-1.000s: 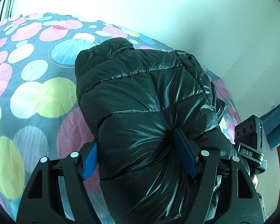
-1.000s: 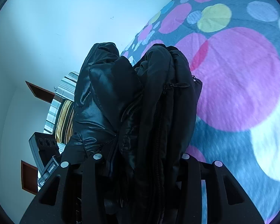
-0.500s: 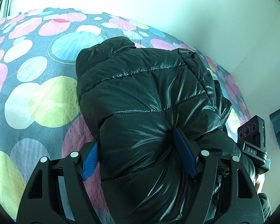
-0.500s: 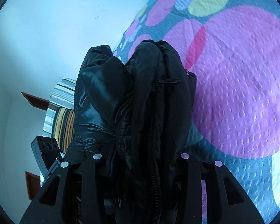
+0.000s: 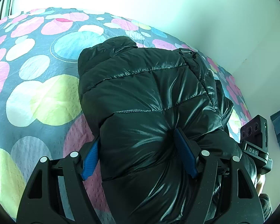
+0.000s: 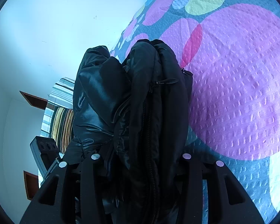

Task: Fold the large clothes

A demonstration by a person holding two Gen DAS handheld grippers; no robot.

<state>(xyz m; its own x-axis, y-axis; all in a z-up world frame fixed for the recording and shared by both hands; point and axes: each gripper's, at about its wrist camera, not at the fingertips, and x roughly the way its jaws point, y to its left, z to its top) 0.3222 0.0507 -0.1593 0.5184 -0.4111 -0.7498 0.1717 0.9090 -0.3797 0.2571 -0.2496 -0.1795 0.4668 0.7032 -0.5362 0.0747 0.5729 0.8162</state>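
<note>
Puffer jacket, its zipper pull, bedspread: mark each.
black puffer jacket point(image 5: 140, 97), left wrist view, quilted shiny panel.
zipper pull point(image 6: 168, 81), right wrist view, the dangling tab.
polka-dot bedspread point(image 6: 239, 93), right wrist view, large pink circle.

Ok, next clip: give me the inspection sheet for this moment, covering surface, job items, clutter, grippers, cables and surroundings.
Surface: bedspread with coloured circles, wrinkled, covering the bed.
Job's things: black puffer jacket, bunched into a thick bundle, zipper showing in the right wrist view.
Clutter: nothing seen on the bedspread.
Grippers: left gripper clamps the jacket between blue pads; right gripper grips the bundle too, its pads hidden by fabric.
Cables: nothing seen.
Surroundings: pale wall; striped fabric beside the bed.
</note>
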